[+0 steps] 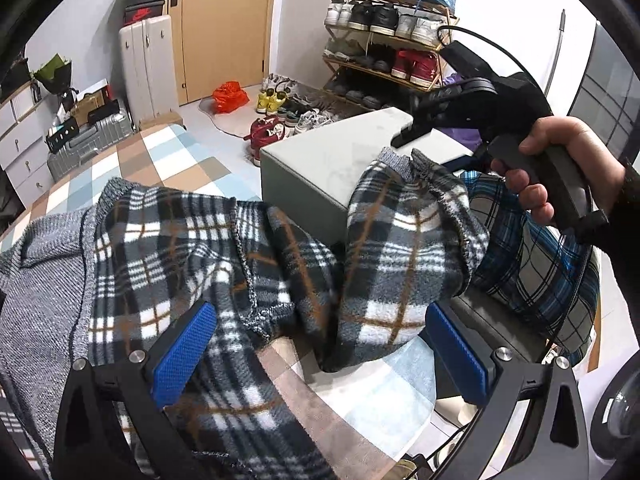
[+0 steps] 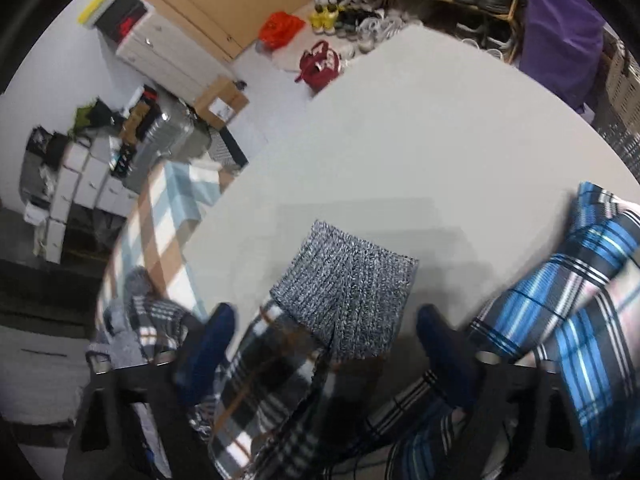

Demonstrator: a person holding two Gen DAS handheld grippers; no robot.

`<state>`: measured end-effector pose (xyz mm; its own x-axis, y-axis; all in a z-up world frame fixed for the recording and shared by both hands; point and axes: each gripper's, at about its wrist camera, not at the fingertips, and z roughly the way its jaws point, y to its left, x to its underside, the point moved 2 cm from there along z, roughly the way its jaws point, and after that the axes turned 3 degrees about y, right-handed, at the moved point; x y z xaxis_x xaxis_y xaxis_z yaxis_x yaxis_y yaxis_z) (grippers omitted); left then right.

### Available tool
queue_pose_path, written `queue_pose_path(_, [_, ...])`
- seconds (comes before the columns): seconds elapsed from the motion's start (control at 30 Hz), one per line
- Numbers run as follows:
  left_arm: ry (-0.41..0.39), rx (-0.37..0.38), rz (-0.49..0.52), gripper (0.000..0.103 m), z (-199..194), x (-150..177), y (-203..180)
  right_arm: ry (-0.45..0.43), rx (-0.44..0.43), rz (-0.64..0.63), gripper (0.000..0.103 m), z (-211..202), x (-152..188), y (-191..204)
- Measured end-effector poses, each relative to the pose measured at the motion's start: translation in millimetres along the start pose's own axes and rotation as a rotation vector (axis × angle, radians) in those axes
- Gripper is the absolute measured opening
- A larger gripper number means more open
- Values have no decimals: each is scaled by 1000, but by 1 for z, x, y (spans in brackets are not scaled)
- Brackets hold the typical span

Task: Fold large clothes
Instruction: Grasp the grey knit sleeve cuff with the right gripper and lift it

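The black-and-white plaid fleece garment [image 1: 224, 248] sprawls soft and floppy across bed and pale counter [image 2: 400, 140]; both claws gape empty, right claw [image 2: 324, 344] straddling its grey knitted cuff [image 2: 348, 284], the firmest hold

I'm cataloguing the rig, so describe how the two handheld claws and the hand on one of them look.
Left claw: black angular frame with triangular cut-outs and silver bolts, and two fingers faced with textured blue pads. Right claw: same black frame and dark blue pads. Seen from the left wrist, its grey grip sits in a hand with a dark sleeve; a black cable loops over it.
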<state>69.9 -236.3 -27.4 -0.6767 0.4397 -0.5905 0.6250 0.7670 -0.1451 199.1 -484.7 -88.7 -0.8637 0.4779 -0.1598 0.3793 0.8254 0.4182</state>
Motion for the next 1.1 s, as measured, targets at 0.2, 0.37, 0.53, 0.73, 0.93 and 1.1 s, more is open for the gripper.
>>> queue_pose_path(0.2, [12,-37,-13,102,14,-7,4,-26,101,-140,6,5,-3,16])
queue_pose_path(0.37, [18,-54,-40,102,15,-8,12,-285,-9,-233,5,-55,-1,38])
queue_pose_path(0.53, [14,-77,-29,102,13,-13,9,-615,-119,-317,5,-164,14,59])
queue_pose_path(0.73, [-9,-114,3,102,4,-22,2,-895,-129,-279,5,-270,26,83])
queue_pose_path(0.93, [-38,-157,-19,102,-2,-31,4,-937,-20,-33,5,-302,33,63])
queue_pose_path(1.1, [-34,-242,54,102,11,-43,-7,-895,28,97,5,-298,48,33])
